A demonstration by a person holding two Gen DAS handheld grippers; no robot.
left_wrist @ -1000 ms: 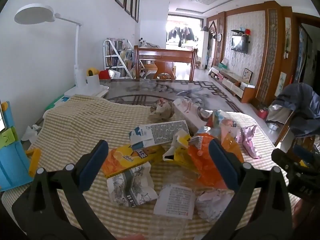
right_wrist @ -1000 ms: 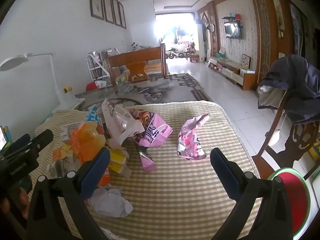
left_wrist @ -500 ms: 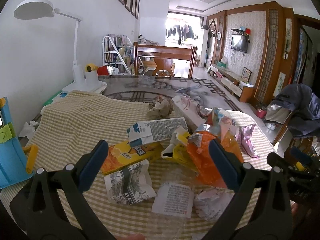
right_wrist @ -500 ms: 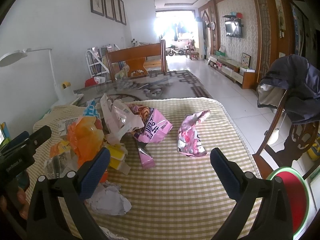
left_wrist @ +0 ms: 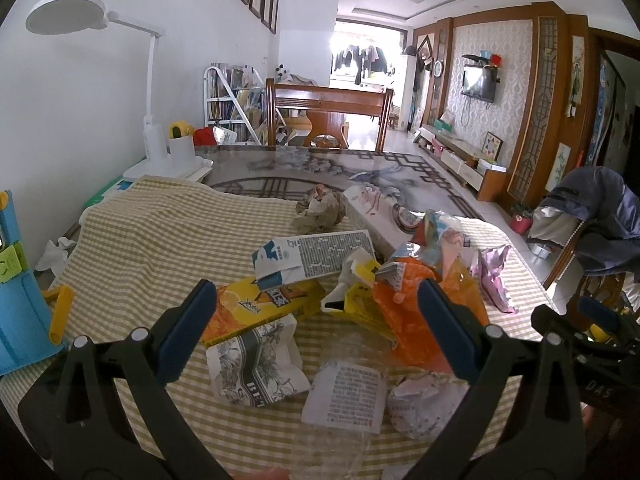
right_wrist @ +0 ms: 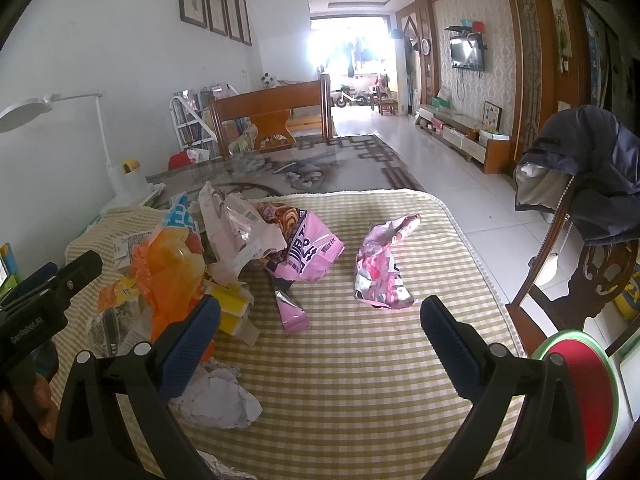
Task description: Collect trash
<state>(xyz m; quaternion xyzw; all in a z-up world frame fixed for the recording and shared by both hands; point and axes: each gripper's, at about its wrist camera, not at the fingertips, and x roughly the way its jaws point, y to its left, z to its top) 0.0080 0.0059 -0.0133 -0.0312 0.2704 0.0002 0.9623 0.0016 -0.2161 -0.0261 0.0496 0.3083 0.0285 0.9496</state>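
Both tools (left_wrist: pixel 316 300) (right_wrist: pixel 320 316) spread wide above trash (left_wrist: pixel 412 304).

Crumpled trash is lying heaped on the checked cloth: an orange plastic bag (left_wrist: pixel 416 320) is sitting beside a flattened yellow juice carton (left_wrist: pixel 256 308); a pink wrapper (right_wrist: pixel 380 272) is lying apart from the heap; a white paper wad (right_wrist: pixel 216 400) is resting nearest.

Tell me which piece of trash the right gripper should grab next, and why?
Probably the pink wrapper. It lies alone on the checked cloth, apart from the pile, just ahead of the right gripper, whose jaws stand wide open and empty. A small move forward and down should bring the jaws around it. The left gripper is also open, over the pile.
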